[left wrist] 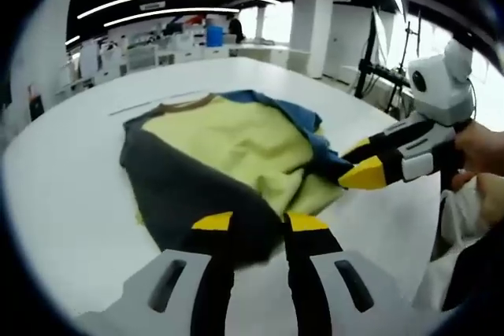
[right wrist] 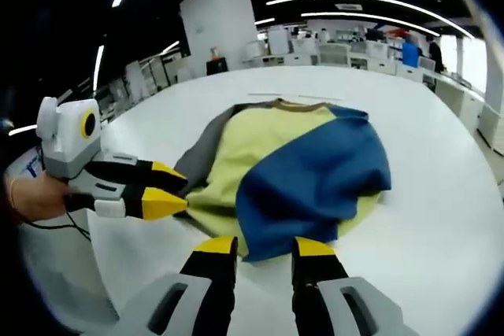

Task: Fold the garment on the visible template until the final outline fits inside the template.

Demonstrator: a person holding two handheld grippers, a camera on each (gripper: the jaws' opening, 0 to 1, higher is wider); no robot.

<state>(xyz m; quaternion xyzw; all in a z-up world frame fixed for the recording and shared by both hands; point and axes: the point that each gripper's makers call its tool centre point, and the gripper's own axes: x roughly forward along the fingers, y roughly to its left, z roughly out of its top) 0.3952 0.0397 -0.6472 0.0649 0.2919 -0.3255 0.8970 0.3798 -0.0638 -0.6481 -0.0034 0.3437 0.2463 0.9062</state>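
Note:
A garment (left wrist: 228,147) lies bunched on the white table (left wrist: 71,194), yellow in the middle, dark grey on one side, blue on the other, brown collar at the far end. In the left gripper view my left gripper (left wrist: 260,224) is open at the near grey hem, with cloth lying between its yellow tips. My right gripper (left wrist: 346,164) comes in from the right at the blue edge. In the right gripper view the garment (right wrist: 299,163) has a blue flap folded over the yellow. My right gripper (right wrist: 265,248) is open at the blue hem. The left gripper (right wrist: 175,189) stands beside the grey edge.
Thin template lines (left wrist: 150,105) mark the table just past the collar, and template lines (right wrist: 315,97) show there too. A person's hand (left wrist: 480,147) holds the right gripper. Stands and cables (left wrist: 378,68) rise off the table's far right. Desks and pillars fill the room behind.

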